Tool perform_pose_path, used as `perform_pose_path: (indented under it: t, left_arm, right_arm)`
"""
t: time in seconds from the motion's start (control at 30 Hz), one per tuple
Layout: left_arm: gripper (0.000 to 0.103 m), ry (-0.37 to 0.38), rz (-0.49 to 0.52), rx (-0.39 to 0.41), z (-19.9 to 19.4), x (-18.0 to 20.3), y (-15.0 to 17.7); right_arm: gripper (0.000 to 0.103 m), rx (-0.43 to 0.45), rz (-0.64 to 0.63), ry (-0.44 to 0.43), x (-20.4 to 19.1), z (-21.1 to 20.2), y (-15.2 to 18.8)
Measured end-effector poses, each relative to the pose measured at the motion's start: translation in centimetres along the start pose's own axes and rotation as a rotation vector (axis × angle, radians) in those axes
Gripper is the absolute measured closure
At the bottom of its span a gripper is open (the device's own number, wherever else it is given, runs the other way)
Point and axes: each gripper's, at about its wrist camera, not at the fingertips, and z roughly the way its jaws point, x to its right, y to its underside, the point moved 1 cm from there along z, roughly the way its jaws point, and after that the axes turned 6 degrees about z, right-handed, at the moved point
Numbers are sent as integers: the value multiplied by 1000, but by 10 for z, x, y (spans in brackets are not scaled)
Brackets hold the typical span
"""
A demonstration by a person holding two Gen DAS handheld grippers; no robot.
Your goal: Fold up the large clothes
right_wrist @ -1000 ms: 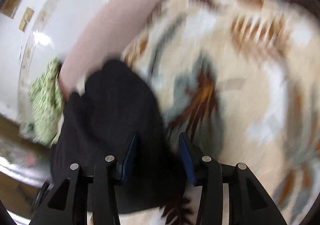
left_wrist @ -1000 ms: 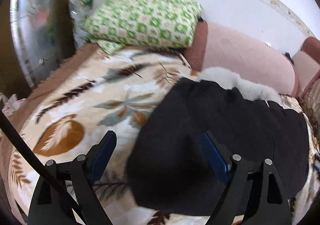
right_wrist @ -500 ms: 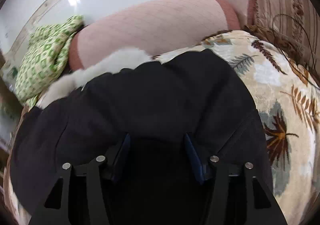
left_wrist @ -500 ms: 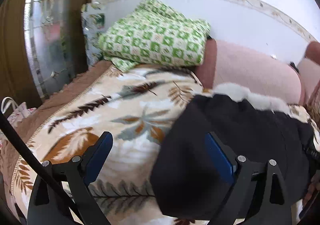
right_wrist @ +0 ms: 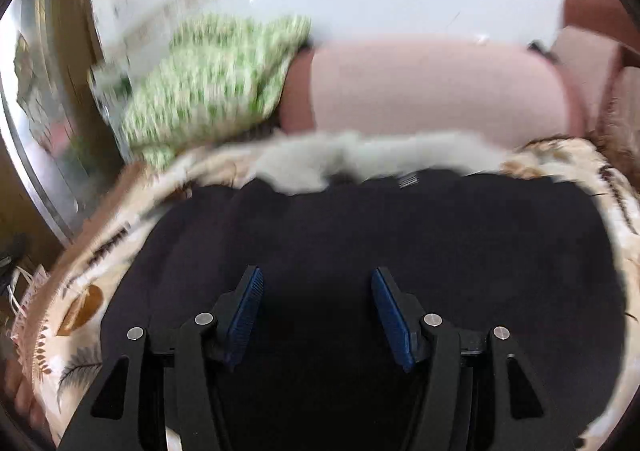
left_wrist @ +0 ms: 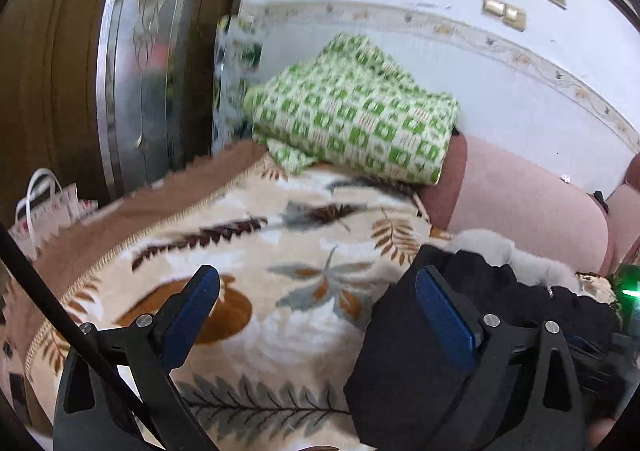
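A folded black garment [right_wrist: 400, 235] with a pale grey fur trim [right_wrist: 360, 159] lies on the leaf-patterned blanket [left_wrist: 280, 251]. In the left wrist view it fills the lower right [left_wrist: 408, 363]. My left gripper [left_wrist: 316, 315] is open and empty above the blanket, at the garment's left edge; its right finger [left_wrist: 444, 315] is over the black cloth. My right gripper [right_wrist: 316, 315] is open and empty, hovering above the middle of the garment.
A green checked folded blanket [left_wrist: 356, 123] rests at the head of the bed next to a pink bolster [left_wrist: 528, 203]. A metal-framed door [left_wrist: 132, 59] and a paper bag [left_wrist: 44, 207] stand at the left. A white wall [left_wrist: 400, 31] is behind.
Both grippers have pulled back and up from the garment. The left wrist view has swung left, so more door and wall show. The right wrist view now looks level across the garment.
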Motion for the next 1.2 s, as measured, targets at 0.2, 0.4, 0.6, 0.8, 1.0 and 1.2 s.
perform_pose_path:
  t: [0.2,0.4,0.6,0.8,1.0,1.2]
  left_arm:
    - [5,10,13,54,-7,-3,-4]
    - [3,110,57,164,-34,6,-4]
    - [1,240,136,140,-63,37,9]
    - [1,343,164,-70,-107,57,54]
    - [1,377,263,-179,-159,68,93]
    - [1,267,298,-124,-205,74,106]
  right_arm:
    - [34,-104,-6,133,0,58,-29]
    - [33,-7,199,-23,33,-32,-6]
    - [29,-22,275,-32,80,-124,92]
    - [29,-45,304,55,120,-182,173]
    - [28,-35,298,95,128,-204,192]
    - [25,46,218,101,105,-225,193]
